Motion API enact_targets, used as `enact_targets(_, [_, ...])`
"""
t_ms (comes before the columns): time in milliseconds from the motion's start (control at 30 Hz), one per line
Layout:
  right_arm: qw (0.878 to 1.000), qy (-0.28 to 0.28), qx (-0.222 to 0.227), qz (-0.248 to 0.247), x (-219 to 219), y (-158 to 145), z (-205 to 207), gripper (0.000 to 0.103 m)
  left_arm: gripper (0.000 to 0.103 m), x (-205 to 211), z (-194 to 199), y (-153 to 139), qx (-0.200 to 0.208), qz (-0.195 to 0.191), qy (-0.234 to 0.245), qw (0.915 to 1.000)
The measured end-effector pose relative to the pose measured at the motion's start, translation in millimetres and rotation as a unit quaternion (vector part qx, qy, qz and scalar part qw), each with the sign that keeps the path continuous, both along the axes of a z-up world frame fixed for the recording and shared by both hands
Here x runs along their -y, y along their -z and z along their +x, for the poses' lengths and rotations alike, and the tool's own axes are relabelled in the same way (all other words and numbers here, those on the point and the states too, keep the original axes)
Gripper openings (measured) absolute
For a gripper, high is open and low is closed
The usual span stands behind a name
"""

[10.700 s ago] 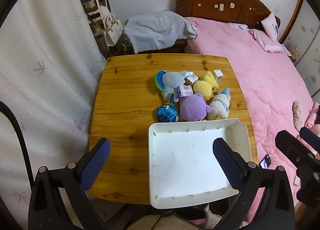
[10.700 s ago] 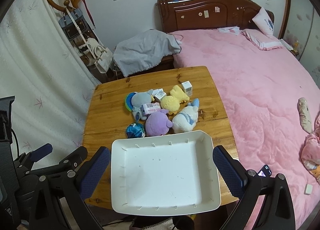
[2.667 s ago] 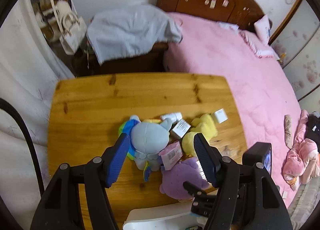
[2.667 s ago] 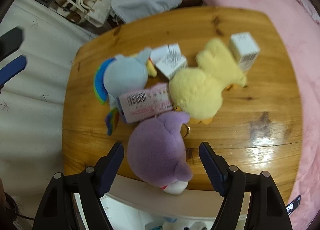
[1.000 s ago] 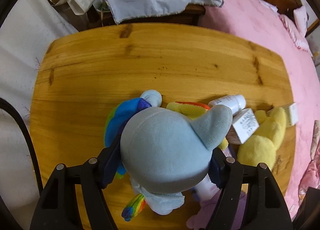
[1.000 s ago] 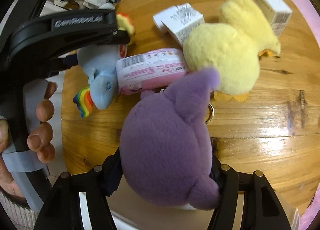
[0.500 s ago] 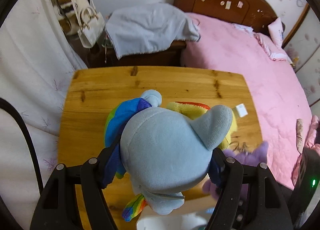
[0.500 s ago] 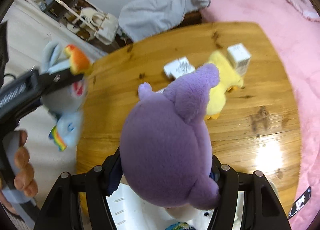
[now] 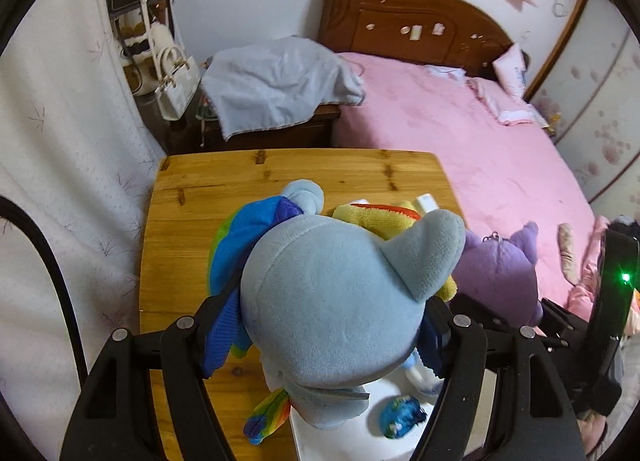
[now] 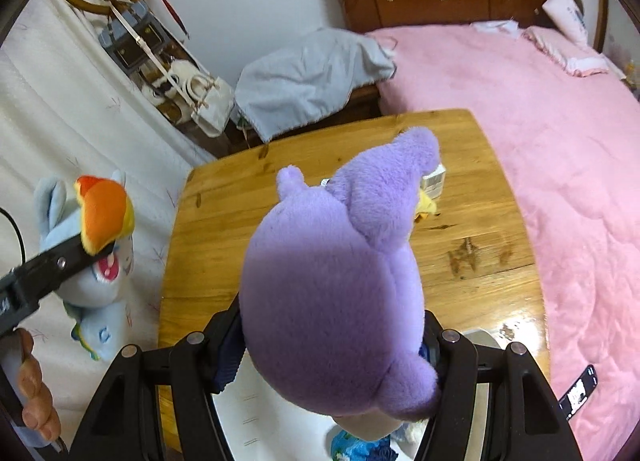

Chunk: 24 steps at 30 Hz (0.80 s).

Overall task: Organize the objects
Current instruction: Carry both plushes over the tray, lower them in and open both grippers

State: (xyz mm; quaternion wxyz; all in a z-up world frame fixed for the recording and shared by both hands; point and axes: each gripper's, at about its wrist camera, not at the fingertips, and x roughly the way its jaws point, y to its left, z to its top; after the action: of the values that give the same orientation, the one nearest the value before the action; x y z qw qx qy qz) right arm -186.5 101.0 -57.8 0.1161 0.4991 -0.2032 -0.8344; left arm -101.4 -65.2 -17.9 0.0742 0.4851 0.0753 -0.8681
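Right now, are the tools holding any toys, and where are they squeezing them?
Yes. The left tool squeezes the light blue rainbow-maned plush pony by its head; the right tool squeezes the round purple plush toy around its body.

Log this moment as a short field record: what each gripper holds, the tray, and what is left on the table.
left gripper: jaws shut on blue pony plush, lifted
right gripper: jaws shut on purple plush, lifted
white tray: near table edge, holds blue ball
wooden table: yellow plush and small box remain
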Motion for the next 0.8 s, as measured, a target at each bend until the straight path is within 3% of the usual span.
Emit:
enact_targets(233, [0.999, 0.035, -0.036, 0.007, -6.9, -31.0, 45.4, 0.067, 0.077, -14.8, 30.6, -16.0, -0.02, 0.027, 0.035, 0.9988])
enact_targets(433, [0.997, 0.051, -0.057, 0.0, -13.7, -50.7, 85.9, 0.068, 0.077, -30.1, 51.0, -15.2, -0.011, 0.041, 0.058, 0.9974])
enact_targets(800, [0.997, 0.006, -0.081, 0.017, -26.8, -70.7, 135.6, 0.068, 0.077, -62.2, 81.9, -0.4, 0.016, 0.047, 0.038, 0.9981])
